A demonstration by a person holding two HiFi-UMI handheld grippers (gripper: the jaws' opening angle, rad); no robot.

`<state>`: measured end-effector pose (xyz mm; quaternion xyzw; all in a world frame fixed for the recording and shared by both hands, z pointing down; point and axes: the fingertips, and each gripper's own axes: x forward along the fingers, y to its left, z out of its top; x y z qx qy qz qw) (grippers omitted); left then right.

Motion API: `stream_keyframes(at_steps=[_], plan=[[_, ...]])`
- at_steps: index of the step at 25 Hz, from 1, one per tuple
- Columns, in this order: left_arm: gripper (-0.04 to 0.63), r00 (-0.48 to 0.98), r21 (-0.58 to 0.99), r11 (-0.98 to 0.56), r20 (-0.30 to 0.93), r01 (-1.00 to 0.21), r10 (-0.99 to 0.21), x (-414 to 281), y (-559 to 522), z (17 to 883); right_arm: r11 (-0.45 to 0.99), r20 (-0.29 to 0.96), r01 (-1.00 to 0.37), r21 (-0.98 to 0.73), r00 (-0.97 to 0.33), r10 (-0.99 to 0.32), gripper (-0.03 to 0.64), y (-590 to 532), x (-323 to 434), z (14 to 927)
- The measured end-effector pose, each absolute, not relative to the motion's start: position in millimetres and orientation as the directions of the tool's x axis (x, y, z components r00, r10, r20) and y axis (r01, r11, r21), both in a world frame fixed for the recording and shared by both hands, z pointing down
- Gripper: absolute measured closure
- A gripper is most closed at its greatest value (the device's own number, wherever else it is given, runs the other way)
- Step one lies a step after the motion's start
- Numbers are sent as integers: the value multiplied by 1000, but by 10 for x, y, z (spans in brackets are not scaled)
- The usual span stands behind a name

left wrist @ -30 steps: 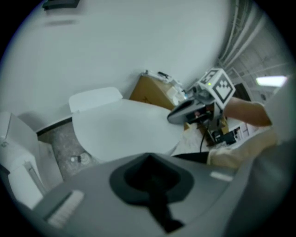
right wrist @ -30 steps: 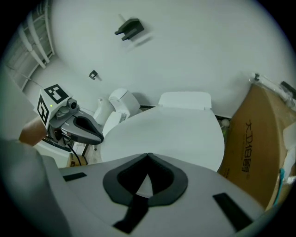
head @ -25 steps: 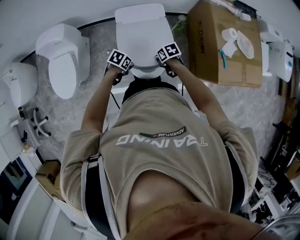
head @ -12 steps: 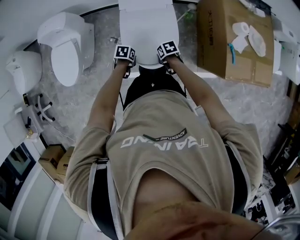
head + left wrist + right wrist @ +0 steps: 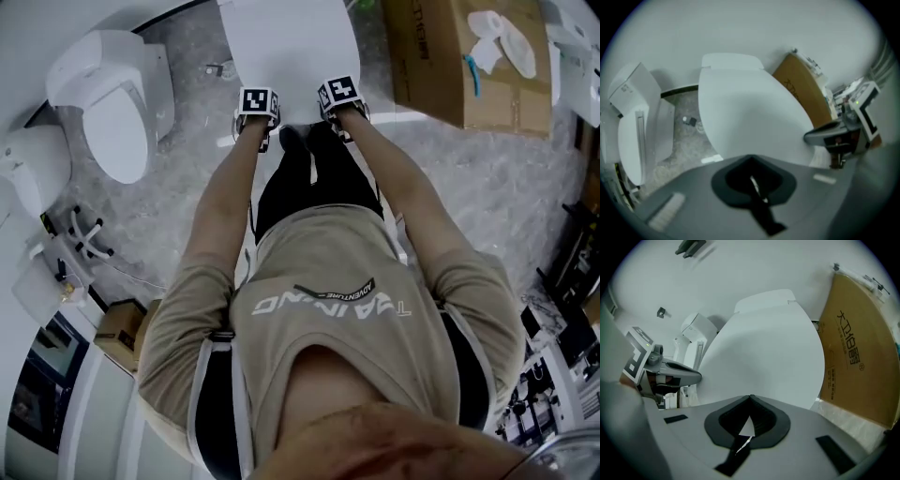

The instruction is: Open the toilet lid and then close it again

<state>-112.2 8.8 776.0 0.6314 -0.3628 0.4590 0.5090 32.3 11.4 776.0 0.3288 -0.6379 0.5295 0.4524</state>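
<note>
A person in a tan shirt bends over a white toilet on a grey stone floor, a gripper in each hand. The lid lies over the bowl, its front edge just ahead of both grippers. The tank stands behind it at the wall. A cardboard box stands just to the right, and a second toilet sits to the left. The left gripper points at the lid with its jaws together and nothing between them. The right gripper, beside it, also has its tips meeting and grips nothing. Whether either tip touches the lid's edge cannot be told.
</note>
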Motion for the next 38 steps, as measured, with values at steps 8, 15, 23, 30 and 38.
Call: stream_keyframes(at_steps=[8, 15, 23, 30, 38], plan=[[592, 330, 326, -235, 944, -916, 20, -1071, 265, 8187, 165, 908, -894, -417, -405, 103, 606, 305, 382, 8243], [592, 325, 320, -193, 946, -928, 4, -936, 326, 8509, 185, 916, -897, -401, -389, 94, 606, 387, 382, 8548], [592, 309, 308, -151, 951, -939, 20, -938, 457, 8931, 182, 925, -907, -380, -373, 70, 606, 463, 398, 8987], [592, 296, 297, -147, 955, -944, 30, -984, 479, 9214, 191, 928, -909, -372, -363, 81, 606, 493, 356, 9261], [592, 280, 282, -130, 959, -951, 33, -976, 493, 9366, 193, 931, -911, -366, -354, 95, 606, 507, 365, 9380]])
